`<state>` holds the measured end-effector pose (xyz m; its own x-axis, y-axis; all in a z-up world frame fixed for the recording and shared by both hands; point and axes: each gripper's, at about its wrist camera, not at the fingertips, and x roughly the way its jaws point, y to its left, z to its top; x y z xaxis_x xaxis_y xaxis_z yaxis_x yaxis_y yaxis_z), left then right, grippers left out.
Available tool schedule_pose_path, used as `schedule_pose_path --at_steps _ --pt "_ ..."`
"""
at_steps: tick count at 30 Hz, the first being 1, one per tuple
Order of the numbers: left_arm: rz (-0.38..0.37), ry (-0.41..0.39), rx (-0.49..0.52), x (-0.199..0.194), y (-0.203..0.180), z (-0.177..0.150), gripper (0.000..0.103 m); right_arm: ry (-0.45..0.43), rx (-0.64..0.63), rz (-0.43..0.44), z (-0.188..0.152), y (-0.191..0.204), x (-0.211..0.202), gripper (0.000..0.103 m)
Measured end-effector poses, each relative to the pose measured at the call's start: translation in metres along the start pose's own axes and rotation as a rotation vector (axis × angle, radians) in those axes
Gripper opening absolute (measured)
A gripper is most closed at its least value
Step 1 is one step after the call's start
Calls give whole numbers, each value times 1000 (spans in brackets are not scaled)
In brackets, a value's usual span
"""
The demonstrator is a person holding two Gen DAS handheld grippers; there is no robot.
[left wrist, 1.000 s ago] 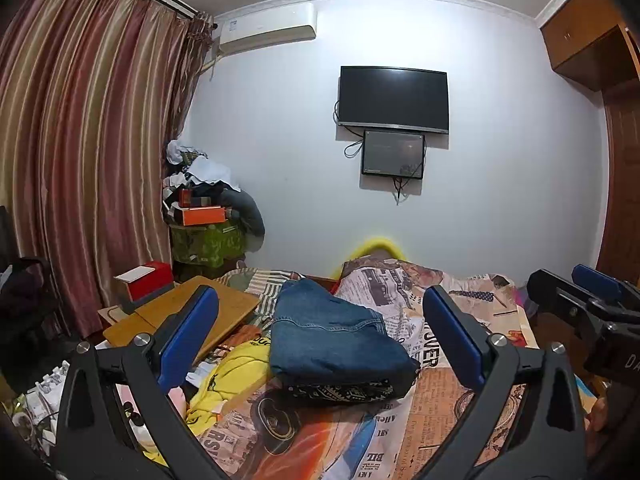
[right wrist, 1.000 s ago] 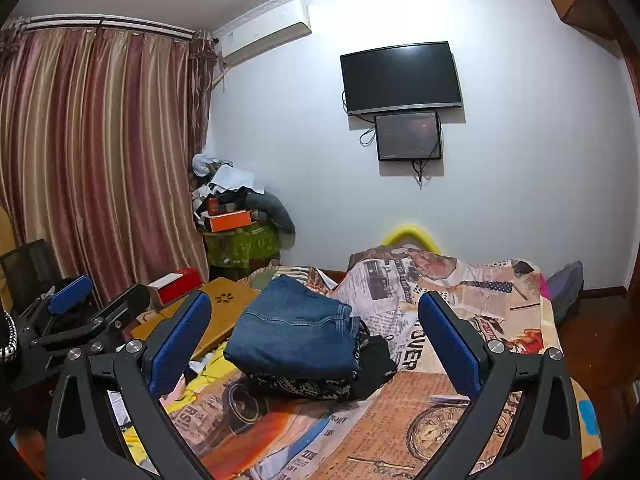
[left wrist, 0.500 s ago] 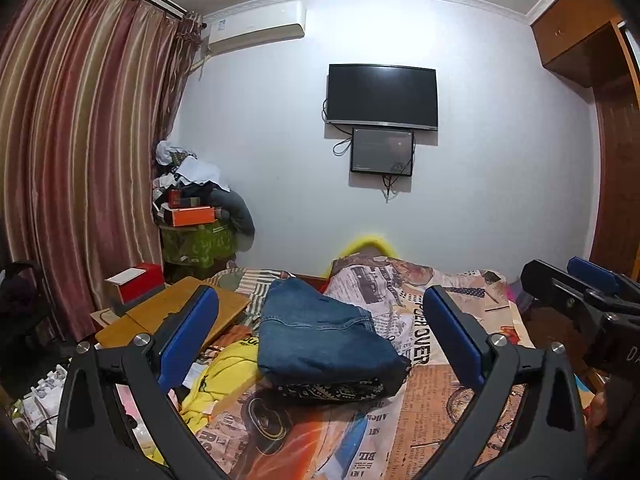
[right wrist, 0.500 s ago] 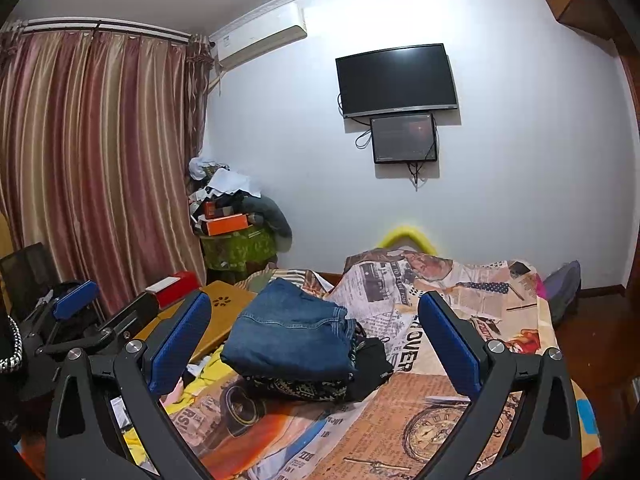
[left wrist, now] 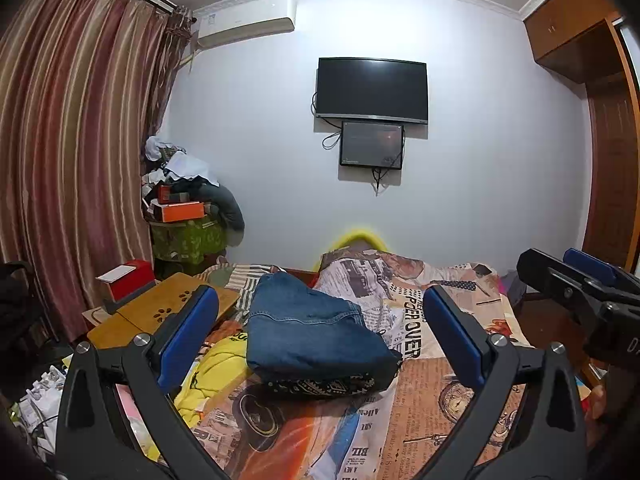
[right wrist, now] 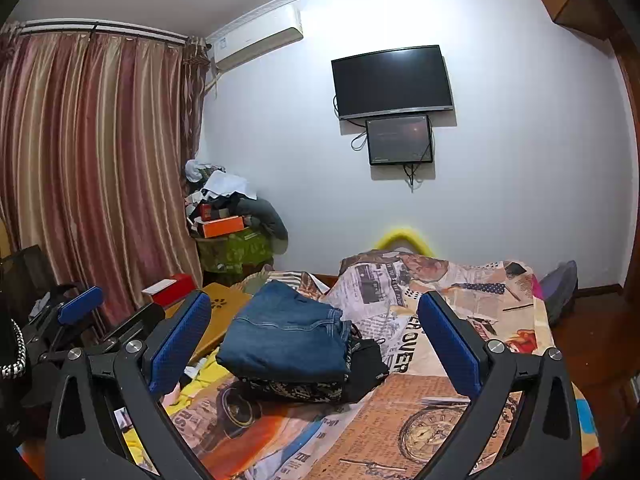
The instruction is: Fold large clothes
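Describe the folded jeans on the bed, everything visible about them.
The folded jeans are blue denim with lighter stitched seams, folded into a thick, roughly rectangular bundle whose layered edges show in the right wrist view. They lie flat on top of a black patterned garment, which sits on the newspaper-print bedspread. A yellow garment lies beside the pile. Neither open gripper touches them.

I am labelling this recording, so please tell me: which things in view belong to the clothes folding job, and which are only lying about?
Belonging to the job:
- folded jeans
- dark patterned garment under the jeans
- yellow garment beside the stack
- left hand-held gripper, open
- right hand-held gripper, open

Only lying about:
- wooden lap desk
- red box
- orange box
- wall television
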<state>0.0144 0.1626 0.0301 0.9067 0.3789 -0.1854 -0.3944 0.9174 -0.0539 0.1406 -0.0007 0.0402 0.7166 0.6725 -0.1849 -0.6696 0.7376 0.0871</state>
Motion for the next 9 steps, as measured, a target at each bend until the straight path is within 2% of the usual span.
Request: schedule_pose_path --at_steps 9 --pt "1 5 -8 1 1 -1 102 21 6 1 -2 0 3 103"
